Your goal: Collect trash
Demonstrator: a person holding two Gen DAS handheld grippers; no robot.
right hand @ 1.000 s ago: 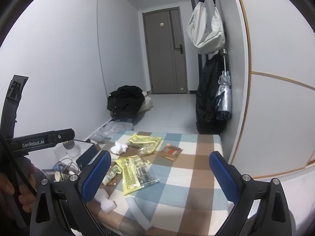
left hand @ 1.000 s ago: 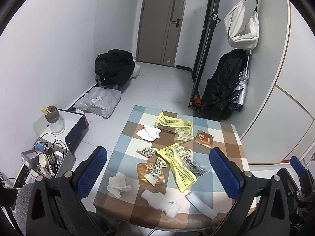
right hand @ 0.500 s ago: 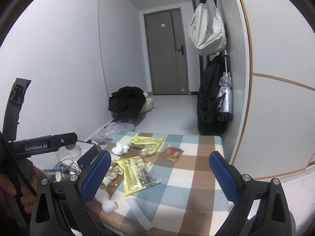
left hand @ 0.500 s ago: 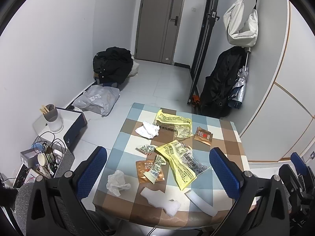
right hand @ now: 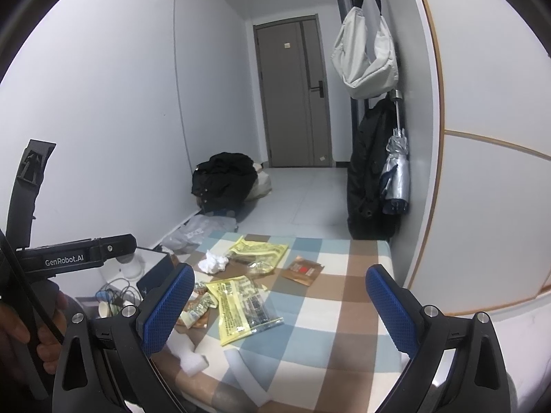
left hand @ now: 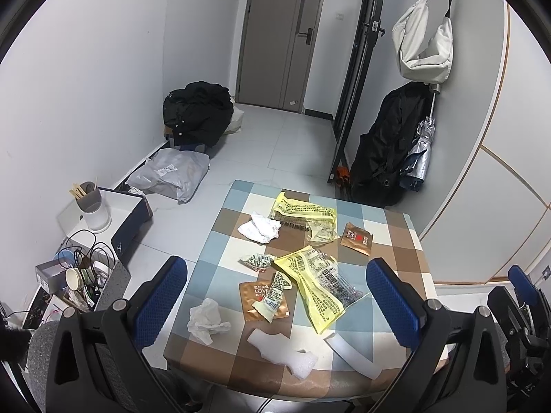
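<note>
Trash lies scattered on a checked table (left hand: 396, 241) (right hand: 344, 296). I see two yellow plastic bags (left hand: 310, 278) (right hand: 241, 299), crumpled white tissues (left hand: 206, 320) (right hand: 215, 262), brown sachets (left hand: 356, 237) (right hand: 303, 270), small printed wrappers (left hand: 260, 261), white foam pieces (left hand: 282, 347) (right hand: 193, 361) and a white strip (left hand: 351, 354). My left gripper (left hand: 277, 303) hangs open above the table's near edge, holding nothing. My right gripper (right hand: 279, 306) is open too, above the table's near right part, empty. The left gripper's body (right hand: 69, 258) shows in a hand at the right wrist view's left edge.
Left of the table, on the floor, stand a white box with a cup of sticks (left hand: 91, 206) and a bin of cables and cups (left hand: 75, 275). A grey parcel bag (left hand: 172, 175) and black clothes (left hand: 198, 113) lie further off. A black coat, umbrella (left hand: 418, 151) and white bag (left hand: 425, 41) hang at right.
Both views have drawn back and risen slightly, so the table sits a little lower and farther. Both grippers stay open and empty; no trash has moved.
</note>
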